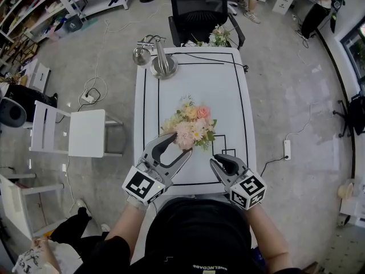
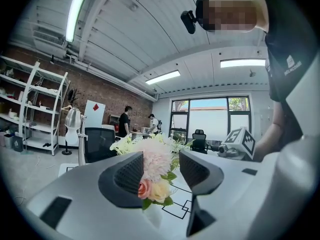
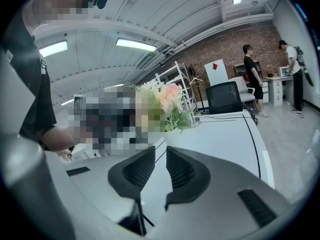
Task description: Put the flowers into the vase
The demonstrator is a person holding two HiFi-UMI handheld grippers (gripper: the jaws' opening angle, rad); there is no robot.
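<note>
**Flowers** (image 1: 191, 124): mixed pink, peach and cream bunch. It stands in a white vase (image 2: 152, 215) at mid tabletop (image 1: 222, 90). From above, the blooms hide the vase.

**Left tool** (image 1: 181, 143): jaws wide apart at the near left edge of the bunch. In the left gripper view a pale pink bloom shows between them, clear of the right jaw and not gripped.

**Right tool** (image 1: 224, 161): low over the near right of the tabletop, just beside the bunch. Its jaws are narrowed to a slit with nothing between them.

**Marker cubes** (image 1: 142, 186): one on each tool, carrying black-and-white square codes and no lettering.

**Tabletop**: white, marked with black rectangles.

**Silver lamp** (image 1: 162, 61): at the far left corner.

**Black office chair** (image 1: 197, 7): beyond the far edge, with a second flower bunch (image 1: 218, 37) on it.

**Writing**: small white print on the person's black shirt, too small to read.
</note>
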